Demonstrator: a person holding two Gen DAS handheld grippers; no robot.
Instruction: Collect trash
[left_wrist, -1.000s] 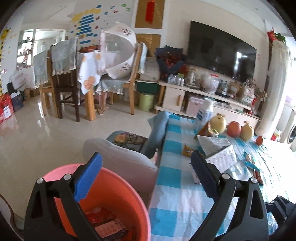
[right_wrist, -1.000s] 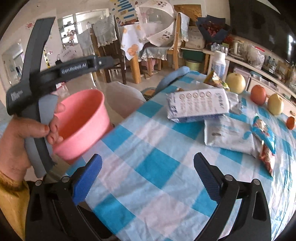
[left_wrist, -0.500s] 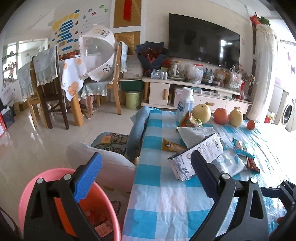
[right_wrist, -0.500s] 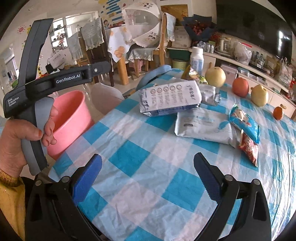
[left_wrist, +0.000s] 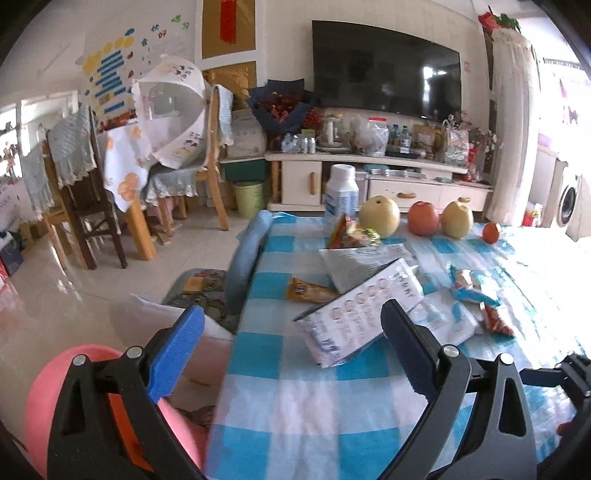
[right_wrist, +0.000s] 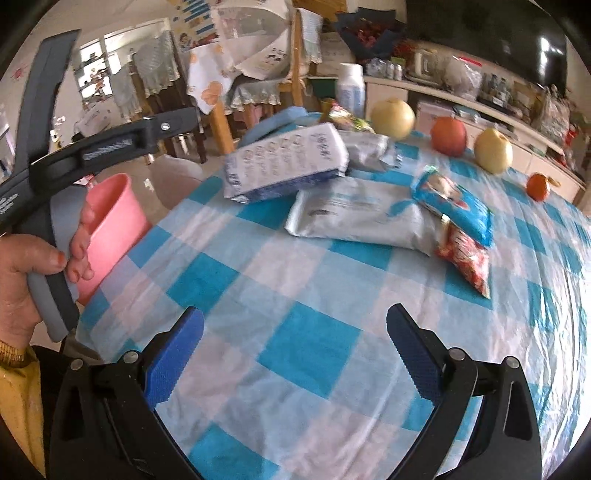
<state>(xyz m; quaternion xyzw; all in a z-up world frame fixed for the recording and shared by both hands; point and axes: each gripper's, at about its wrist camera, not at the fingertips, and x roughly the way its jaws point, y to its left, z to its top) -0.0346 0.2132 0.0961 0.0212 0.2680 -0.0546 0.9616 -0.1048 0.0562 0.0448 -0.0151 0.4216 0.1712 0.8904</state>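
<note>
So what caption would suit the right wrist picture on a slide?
Open right gripper hovers over checkered table strewn with wrappers, pink bucket at its edge.

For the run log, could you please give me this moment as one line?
task: collect trash | left hand-held gripper: open, empty | right hand-held gripper: open, empty | bin: beside table | wrappers: on table

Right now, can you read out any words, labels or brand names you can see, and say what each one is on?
None can be read.
White-and-blue packet: printed characters and circles, blurred.
Left hand-held gripper handle: white lettering, cut off and blurred.
White bottle, snack wrappers: print too small.
</note>
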